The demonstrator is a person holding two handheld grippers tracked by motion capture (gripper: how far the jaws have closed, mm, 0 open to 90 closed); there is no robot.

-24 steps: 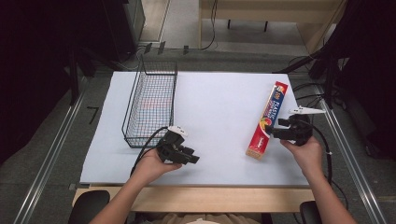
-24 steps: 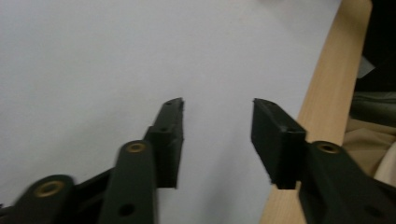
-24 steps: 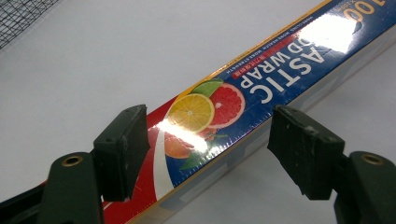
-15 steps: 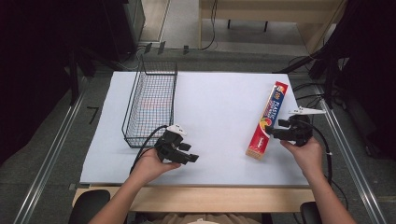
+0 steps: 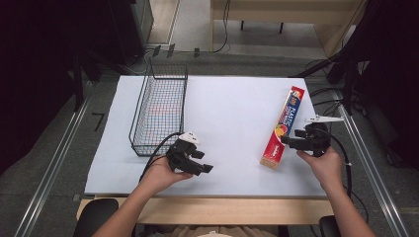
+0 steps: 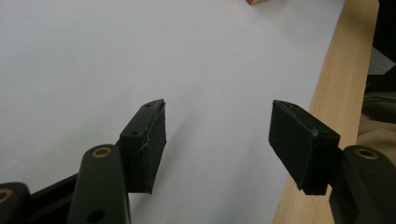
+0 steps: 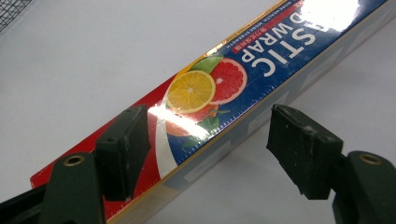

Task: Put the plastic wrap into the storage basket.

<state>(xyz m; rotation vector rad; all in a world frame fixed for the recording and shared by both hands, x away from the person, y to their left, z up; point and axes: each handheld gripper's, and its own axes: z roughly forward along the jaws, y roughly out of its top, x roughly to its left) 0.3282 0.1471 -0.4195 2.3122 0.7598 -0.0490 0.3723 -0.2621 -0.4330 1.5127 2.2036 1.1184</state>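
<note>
Left tongs (image 5: pixel 206 168) are held apart and empty, nearest the worktop (image 5: pixel 232 113) front edge. Right tongs (image 7: pixel 210 154) are spread astride the plastic wrap box (image 7: pixel 219 93), pads not yet pressing. Box lies right of the wire basket (image 5: pixel 160 111). Judged light, stiff, glossy and slippery; best gripped across its narrow width, mid-length. Long red-blue carton, citrus print.

High view looks forward and down over the whole table (image 5: pixel 237 98). Each gripper view looks close along its jaws; the right shares the box (image 7: pixel 243 88) with it.
</note>
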